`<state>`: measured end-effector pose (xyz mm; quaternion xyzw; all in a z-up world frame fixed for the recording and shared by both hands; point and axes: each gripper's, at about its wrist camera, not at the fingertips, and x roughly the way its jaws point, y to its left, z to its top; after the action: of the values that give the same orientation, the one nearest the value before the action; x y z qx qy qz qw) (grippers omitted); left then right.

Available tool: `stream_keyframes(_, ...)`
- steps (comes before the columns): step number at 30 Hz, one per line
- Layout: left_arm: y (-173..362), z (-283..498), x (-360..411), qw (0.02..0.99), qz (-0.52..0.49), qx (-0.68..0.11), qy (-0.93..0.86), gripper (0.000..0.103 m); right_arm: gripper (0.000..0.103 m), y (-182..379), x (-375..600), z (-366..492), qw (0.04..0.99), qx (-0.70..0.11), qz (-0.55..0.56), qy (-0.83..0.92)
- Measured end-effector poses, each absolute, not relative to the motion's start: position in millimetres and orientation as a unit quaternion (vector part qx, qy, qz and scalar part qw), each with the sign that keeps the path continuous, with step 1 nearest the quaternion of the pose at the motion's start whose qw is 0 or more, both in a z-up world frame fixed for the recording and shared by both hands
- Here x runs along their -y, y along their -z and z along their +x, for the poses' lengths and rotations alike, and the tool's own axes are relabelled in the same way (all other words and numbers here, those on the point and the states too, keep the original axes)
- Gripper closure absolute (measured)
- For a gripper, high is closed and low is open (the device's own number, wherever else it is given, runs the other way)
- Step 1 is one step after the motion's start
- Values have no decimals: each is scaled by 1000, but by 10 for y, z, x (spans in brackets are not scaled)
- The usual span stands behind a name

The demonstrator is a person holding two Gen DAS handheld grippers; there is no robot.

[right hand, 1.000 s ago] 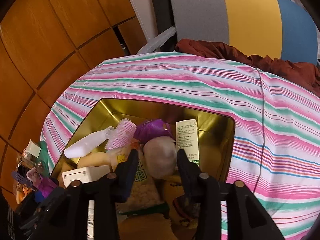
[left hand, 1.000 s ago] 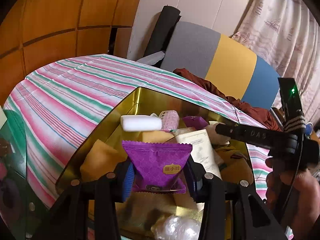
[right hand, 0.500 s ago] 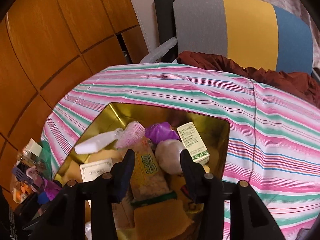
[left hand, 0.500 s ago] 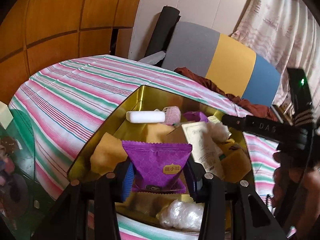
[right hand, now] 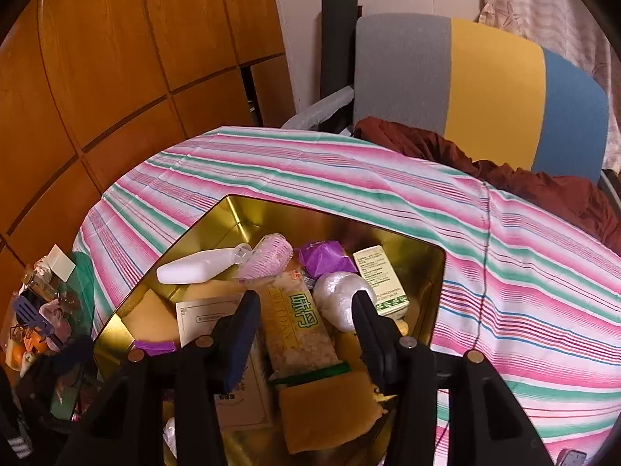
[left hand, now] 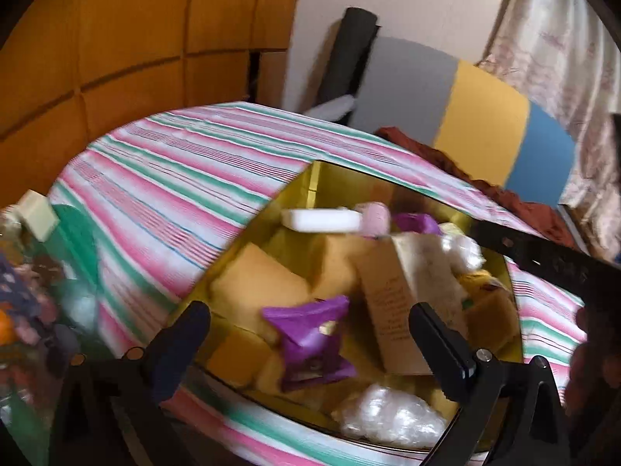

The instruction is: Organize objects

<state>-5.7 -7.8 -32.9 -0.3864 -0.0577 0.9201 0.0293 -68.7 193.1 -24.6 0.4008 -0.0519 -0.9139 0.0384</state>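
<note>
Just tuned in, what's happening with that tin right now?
A person with two handheld grippers is filling a gold tin on a striped cloth. The left gripper has just sprung open and the purple packet lies loose in the tin among the other items. The right gripper has been opening too and holds nothing, poised over a snack bar.

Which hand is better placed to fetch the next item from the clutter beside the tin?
Probably left: its tongs have just been opening, the purple packet lies loose in the tin, and the clutter sits nearer them.
</note>
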Motion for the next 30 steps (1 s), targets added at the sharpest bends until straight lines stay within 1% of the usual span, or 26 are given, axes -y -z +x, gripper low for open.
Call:
stream_keyframes(1, 303, -61, 99, 20, -388, 58, -919, 0, 52, 236, -1932, -658, 35, 51, 400, 915)
stream_keyframes(3, 229, -58, 164, -2, -383, 62, -922, 0, 45, 223, -1922, -625, 32, 50, 399, 915)
stream_keyframes(4, 199, -56, 175, -11, -378, 59, -924, 0, 38, 211, -1914, -597, 27, 46, 397, 916)
stream_keyframes(5, 170, -50, 181, -20, -374, 53, -926, 0, 36, 199, -1902, -572, 22, 41, 397, 917)
stream_keyframes(8, 72, -11, 207, -36, -358, 35, -933, 0, 36, 178, -1866, -534, 25, 37, 397, 917)
stream_keyframes(11, 14, -16, 236, -62, -362, 25, -930, 0, 36, 157, -1839, -506, 18, 36, 397, 917)
stream_keyframes(15, 13, -31, 221, -98, -371, -19, -923, 0, 35, 134, -1832, -472, 10, 46, 395, 917)
stream_keyframes(18, 58, -47, 156, -99, -393, -52, -913, 0, 35, 145, -1807, -454, -4, 41, 400, 915)
stream_keyframes(23, 168, -103, 134, -66, -444, -26, -893, 0, 35, 185, -1788, -423, -19, 23, 400, 916)
stream_keyframes(30, 177, -57, 12, -67, -436, -35, -897, 1, 35, 200, -1840, -421, -27, 28, 395, 918)
